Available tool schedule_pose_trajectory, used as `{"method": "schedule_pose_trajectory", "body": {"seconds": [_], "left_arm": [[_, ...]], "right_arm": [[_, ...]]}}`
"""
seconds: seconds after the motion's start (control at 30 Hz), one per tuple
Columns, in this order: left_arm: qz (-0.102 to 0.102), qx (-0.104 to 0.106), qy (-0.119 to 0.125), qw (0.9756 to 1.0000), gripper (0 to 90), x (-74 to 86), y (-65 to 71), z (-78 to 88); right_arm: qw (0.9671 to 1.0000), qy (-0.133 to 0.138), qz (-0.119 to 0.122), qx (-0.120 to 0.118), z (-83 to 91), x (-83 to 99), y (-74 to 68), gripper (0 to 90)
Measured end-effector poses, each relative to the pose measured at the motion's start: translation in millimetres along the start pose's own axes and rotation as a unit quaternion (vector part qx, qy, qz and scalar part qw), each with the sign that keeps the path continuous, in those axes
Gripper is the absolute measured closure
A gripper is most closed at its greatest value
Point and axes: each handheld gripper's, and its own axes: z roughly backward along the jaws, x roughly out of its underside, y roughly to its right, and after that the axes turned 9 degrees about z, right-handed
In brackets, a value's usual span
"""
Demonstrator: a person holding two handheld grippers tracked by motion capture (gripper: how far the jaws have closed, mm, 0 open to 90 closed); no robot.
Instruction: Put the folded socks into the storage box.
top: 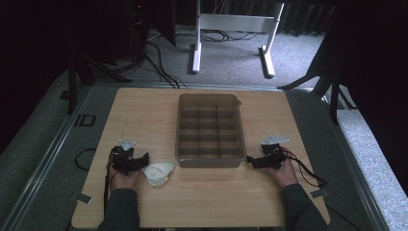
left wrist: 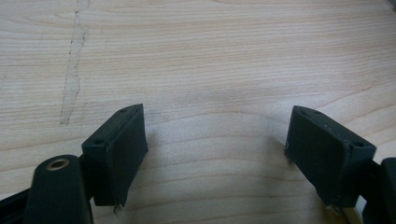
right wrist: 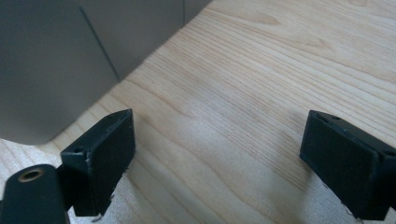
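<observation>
A grey see-through box (top: 210, 161) with several compartments stands in the middle of the wooden table (top: 216, 202). A white crumpled bundle (top: 159, 173), perhaps cloth, lies off its front left corner. My left gripper (top: 146, 159) rests on the table just left of the bundle, pointing right at it. In the left gripper view it (left wrist: 217, 116) stands open over bare wood. My right gripper (top: 249, 160) lies by the box's front right corner, pointing left. In the right gripper view its jaws (right wrist: 219, 119) are open and empty, with the box wall (right wrist: 56, 60) to the upper left.
Cables trail from both grippers over the table's sides. Metal rails (top: 48, 149) frame the table. Beyond the far edge are a white stand's legs (top: 231, 43), floor cables and dark curtains.
</observation>
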Motion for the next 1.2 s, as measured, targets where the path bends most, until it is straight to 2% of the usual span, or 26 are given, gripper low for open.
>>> {"method": "schedule_pose_trajectory", "body": {"seconds": [0.2, 0.37, 0.5, 0.7, 0.77, 1.2], "left_arm": [[0.000, 0.000, -0.004, 1.0000, 27.7, -1.2, -1.8, 1.5], [0.002, -0.008, -0.020, 0.9998, 36.2, -4.6, -6.1, 5.8], [0.000, -0.011, -0.032, 0.9994, 38.4, -7.2, -8.3, 8.0], [-0.010, 0.001, -0.032, 0.9994, 41.8, -10.3, -9.0, 17.4], [-0.019, 0.012, -0.029, 0.9993, 41.9, -13.4, -10.5, 26.6], [-0.027, 0.041, -0.015, 0.9986, 44.7, -30.5, -14.0, 51.7]], "right_arm": [[1.0000, 0.000, 0.000, 0.000, 0.0, 0.0, 0.0, 10.1], [1.0000, 0.000, 0.000, 0.000, 0.0, 0.0, -0.1, 10.1], [1.0000, 0.000, 0.000, 0.000, 0.0, 0.0, -0.1, 10.1], [1.0000, 0.000, -0.001, 0.001, 0.2, 0.1, -0.4, 10.2], [1.0000, 0.000, -0.002, 0.002, 0.3, 0.1, -0.5, 10.2], [1.0000, 0.000, -0.003, 0.002, 0.3, 0.2, -0.7, 10.2]]}}
